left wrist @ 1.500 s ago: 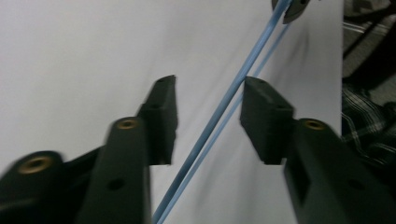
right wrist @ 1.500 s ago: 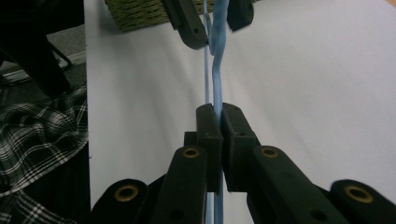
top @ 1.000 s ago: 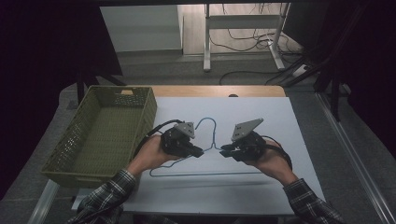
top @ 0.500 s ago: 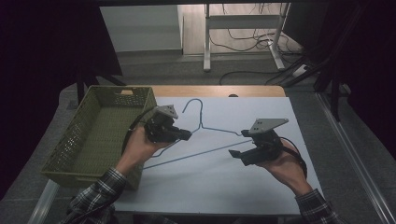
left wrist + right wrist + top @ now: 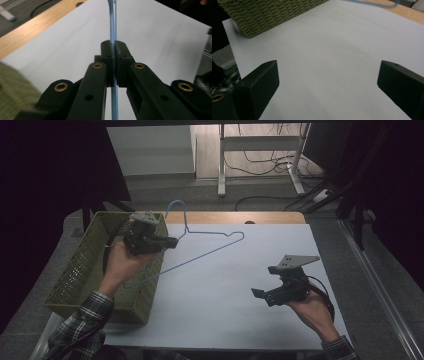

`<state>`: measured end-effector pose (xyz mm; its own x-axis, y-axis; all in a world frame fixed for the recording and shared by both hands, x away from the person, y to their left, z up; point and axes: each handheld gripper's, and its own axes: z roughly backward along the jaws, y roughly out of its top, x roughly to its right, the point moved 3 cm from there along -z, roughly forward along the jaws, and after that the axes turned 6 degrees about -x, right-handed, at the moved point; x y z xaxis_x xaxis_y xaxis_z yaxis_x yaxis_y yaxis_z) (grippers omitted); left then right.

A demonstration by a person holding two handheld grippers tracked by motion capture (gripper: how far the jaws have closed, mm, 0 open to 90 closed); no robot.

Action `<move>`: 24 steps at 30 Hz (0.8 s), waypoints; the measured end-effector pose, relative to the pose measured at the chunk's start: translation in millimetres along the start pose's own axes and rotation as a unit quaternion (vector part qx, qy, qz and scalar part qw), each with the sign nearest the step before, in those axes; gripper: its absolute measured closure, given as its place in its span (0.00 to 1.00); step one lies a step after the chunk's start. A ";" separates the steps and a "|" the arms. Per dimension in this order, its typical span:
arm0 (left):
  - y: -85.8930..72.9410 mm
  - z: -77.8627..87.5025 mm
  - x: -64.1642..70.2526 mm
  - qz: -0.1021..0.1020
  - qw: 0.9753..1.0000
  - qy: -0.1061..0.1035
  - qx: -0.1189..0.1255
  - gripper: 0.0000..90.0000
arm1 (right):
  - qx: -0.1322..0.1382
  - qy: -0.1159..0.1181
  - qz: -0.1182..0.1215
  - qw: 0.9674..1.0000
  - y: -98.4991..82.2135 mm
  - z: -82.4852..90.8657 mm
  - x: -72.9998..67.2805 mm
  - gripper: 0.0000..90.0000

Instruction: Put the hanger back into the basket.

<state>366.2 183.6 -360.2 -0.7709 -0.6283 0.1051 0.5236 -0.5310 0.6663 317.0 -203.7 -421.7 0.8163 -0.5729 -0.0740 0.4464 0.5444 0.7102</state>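
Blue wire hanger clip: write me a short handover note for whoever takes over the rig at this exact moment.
Left gripper: shut on the blue wire hanger, which is lifted off the white sheet, its lower end over the basket's rim.
Right gripper: its jaws have just been opening; nothing between them, it hovers over the sheet apart from the hanger.
Green woven basket: at the table's left side.
Done: hanger picked up and handed to the left gripper alone.
Left: probably lower the hanger into the basket and release it; not yet done.
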 end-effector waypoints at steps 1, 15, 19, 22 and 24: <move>-2.3 3.1 -3.5 0.003 1.000 0.007 0.001 0.97 | -0.001 0.002 -0.002 1.000 -2.4 -0.5 0.2 0.03; -46.3 50.9 -51.5 0.059 0.995 0.075 0.024 0.97 | -0.005 -0.010 -0.025 1.000 -37.4 -7.5 5.1 0.00; -62.5 66.6 -64.1 0.077 0.992 0.094 0.032 0.97 | -0.009 -0.013 -0.030 0.999 -45.8 -8.3 4.6 0.00; -76.0 78.1 -73.4 0.090 0.989 0.108 0.037 0.97 | -0.009 -0.018 -0.028 0.999 -50.4 -6.3 4.0 0.00; -85.3 85.2 -79.3 0.099 0.987 0.118 0.040 0.97 | -0.009 -0.021 -0.032 0.999 -53.1 -4.9 3.9 0.00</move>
<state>351.8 327.1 -362.5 -0.5456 -0.8351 0.0705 0.6181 -0.3441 0.7068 298.3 -231.8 -463.2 0.7705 -0.6311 -0.0894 0.5037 0.5169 0.6922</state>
